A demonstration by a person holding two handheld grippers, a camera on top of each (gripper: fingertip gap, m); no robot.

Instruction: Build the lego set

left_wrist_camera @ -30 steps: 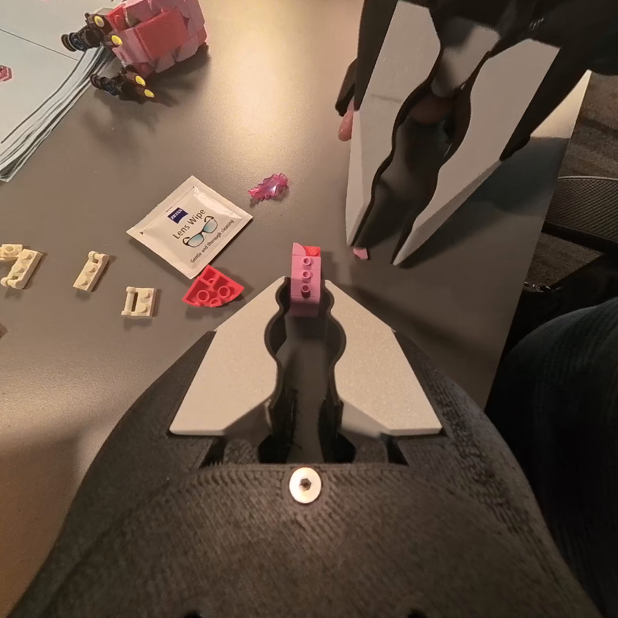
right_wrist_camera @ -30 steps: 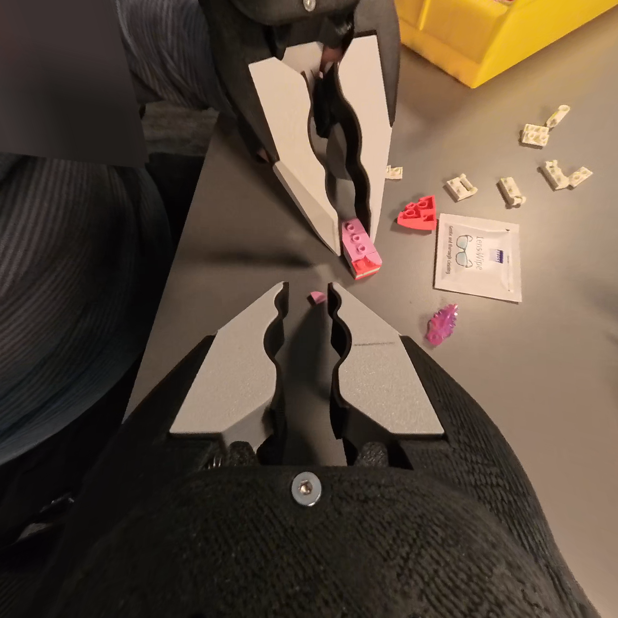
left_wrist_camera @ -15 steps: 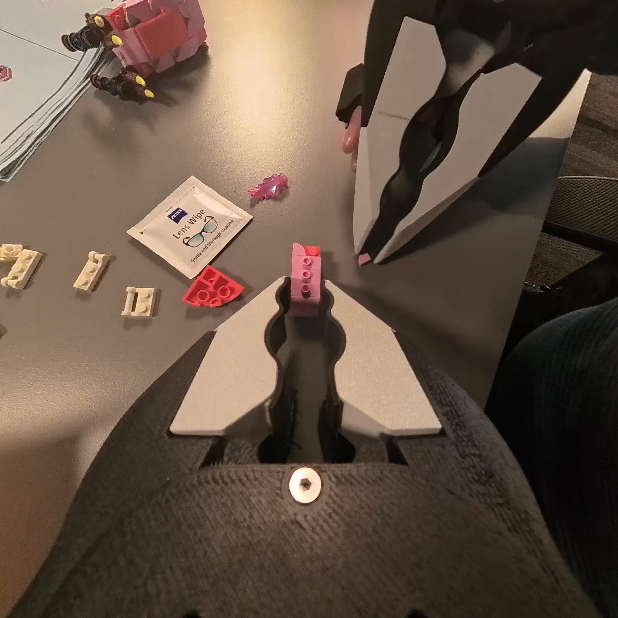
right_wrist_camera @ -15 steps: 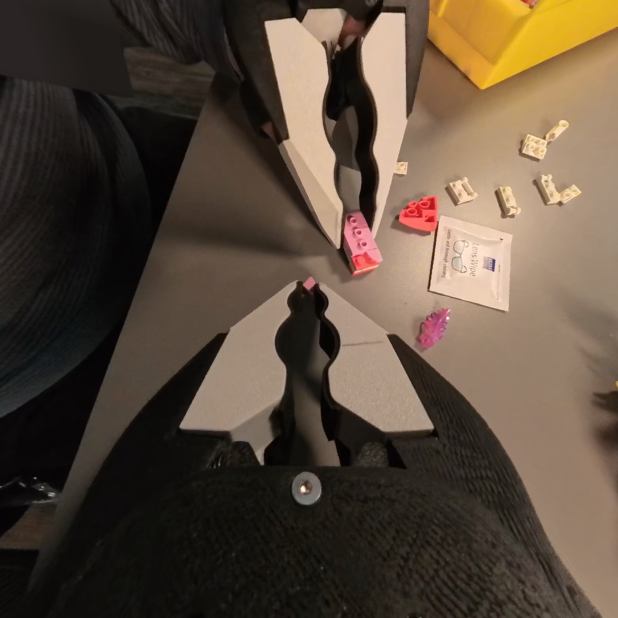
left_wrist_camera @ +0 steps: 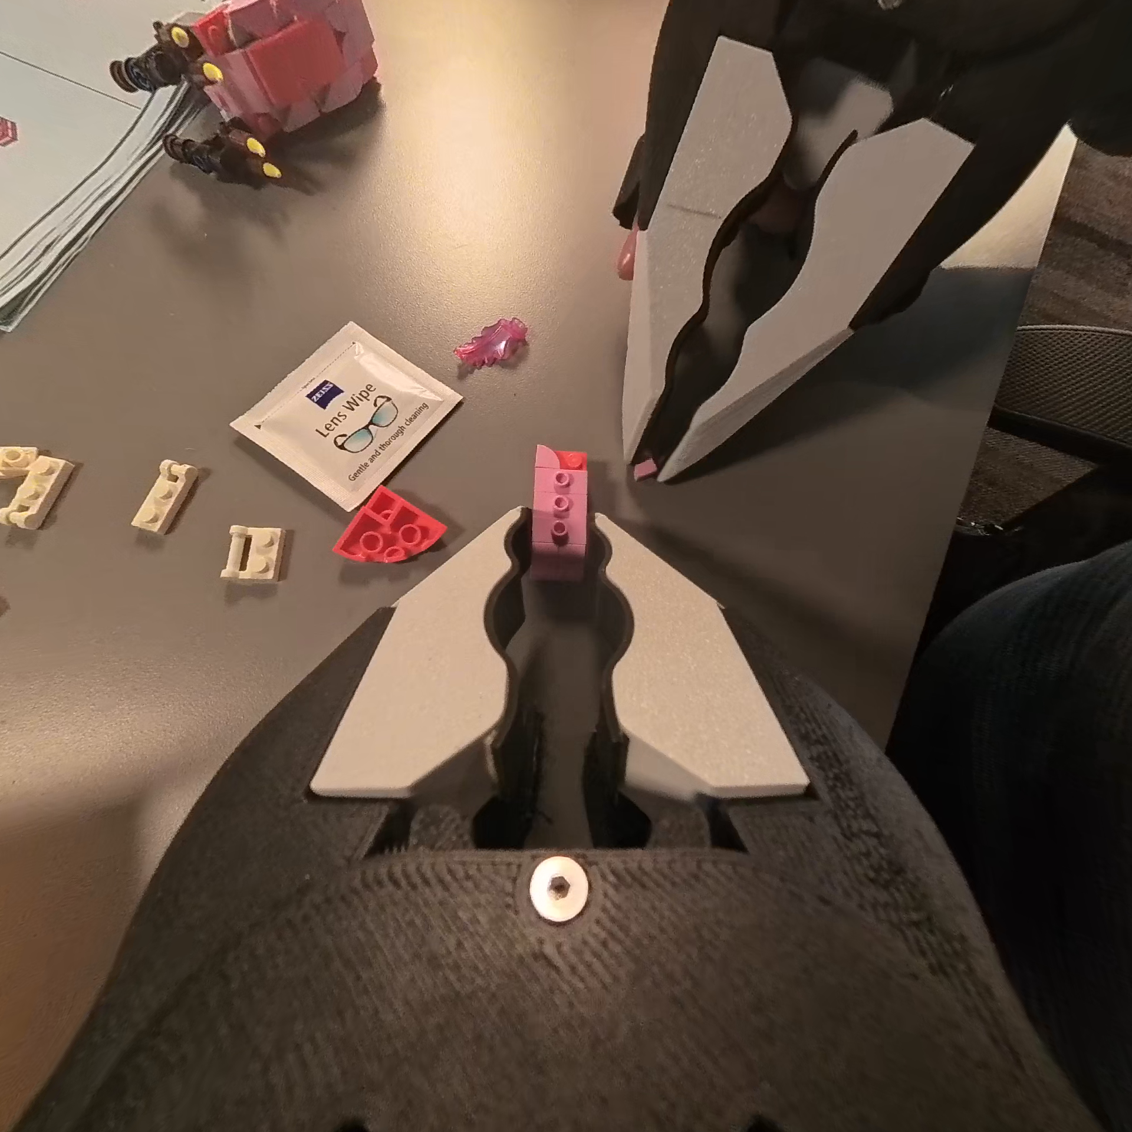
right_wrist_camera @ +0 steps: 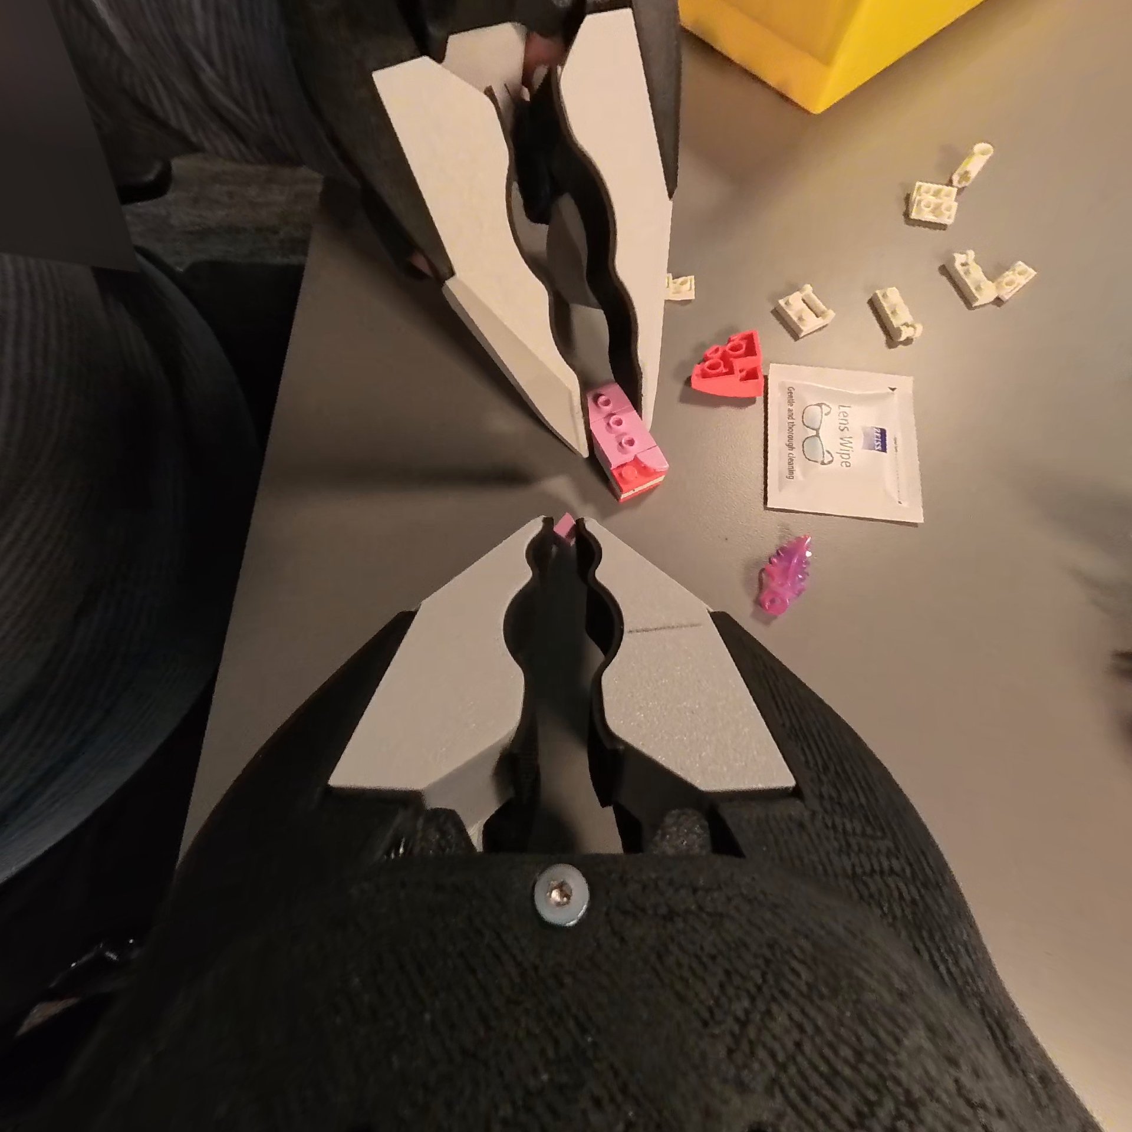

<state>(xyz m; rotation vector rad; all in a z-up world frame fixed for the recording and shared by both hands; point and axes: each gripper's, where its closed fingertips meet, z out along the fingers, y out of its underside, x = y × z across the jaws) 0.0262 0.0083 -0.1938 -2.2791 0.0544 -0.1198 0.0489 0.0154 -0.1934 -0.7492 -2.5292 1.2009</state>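
Left tool (left_wrist_camera: 558,525) around pink brick stack (left_wrist_camera: 560,513)

Yellow bin (right_wrist_camera: 815,55) is getting cut off by the top edge. Paper stack (left_wrist_camera: 55,202) is running off the left edge. Small pink piece (right_wrist_camera: 565,528) is mostly hiding btwn right claw (right_wrist_camera: 560,530) tips, shape too small to tell.

Lens-wipe sachet (left_wrist_camera: 346,413), yellow bin (right_wrist_camera: 815,49)

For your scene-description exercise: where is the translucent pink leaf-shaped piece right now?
In the right wrist view, the leaf piece lies flat on the table, right of the right gripper, just below the wipe sachet.
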